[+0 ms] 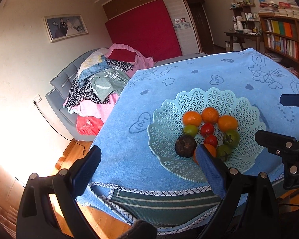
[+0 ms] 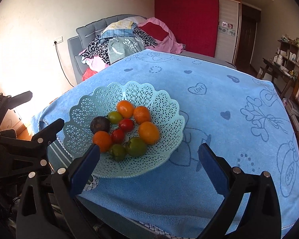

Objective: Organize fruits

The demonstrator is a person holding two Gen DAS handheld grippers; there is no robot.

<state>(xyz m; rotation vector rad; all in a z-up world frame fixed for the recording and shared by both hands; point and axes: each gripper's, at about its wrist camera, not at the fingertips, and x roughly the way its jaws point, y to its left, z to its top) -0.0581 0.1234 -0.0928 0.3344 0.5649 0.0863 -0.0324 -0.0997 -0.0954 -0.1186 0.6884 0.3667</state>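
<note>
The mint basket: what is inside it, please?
The mint basket holds four oranges, three green tomatoes, two red tomatoes and one dark fruit. Nothing seems hidden under them.

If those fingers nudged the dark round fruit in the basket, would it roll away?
Probably only slightly: the dark fruit looks round, yet it sits low in the dished basket, touching an orange fruit. Its matte, rough-looking skin likely grips well.

Mint-green lattice basket [image 2: 165, 107] of orange, red, green and dark brown fruit; sky-blue towel [image 2: 219, 119] patterned with darker hearts and flowers.
</note>
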